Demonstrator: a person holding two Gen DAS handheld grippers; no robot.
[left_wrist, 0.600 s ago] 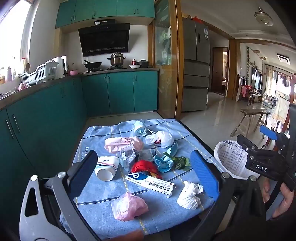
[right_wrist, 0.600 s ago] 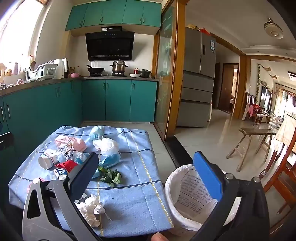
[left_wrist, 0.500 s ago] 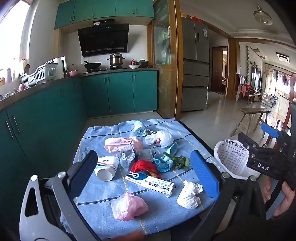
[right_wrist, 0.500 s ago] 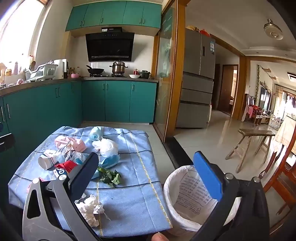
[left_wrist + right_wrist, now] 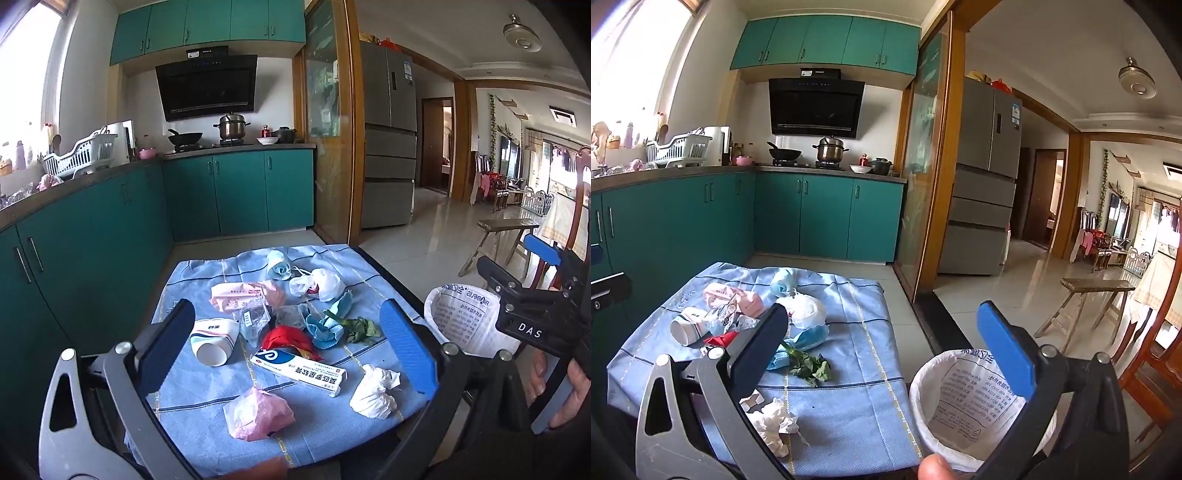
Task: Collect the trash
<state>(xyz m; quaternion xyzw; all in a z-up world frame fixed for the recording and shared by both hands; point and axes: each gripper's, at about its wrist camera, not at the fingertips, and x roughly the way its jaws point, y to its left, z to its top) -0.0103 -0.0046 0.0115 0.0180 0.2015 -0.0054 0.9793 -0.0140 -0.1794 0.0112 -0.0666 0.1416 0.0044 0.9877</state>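
Black "DAS" label on right hand-held gripper (image 5: 532, 273) — both wide open, empty, left hand-held gripper (image 5: 288, 332) over trash.

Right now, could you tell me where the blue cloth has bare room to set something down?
The cloth's right side is bare, from the green leaves to the edge by the lined bin; so is the far right corner. The left half is crowded: cup, pink packs, box, white tissue, pink wad.
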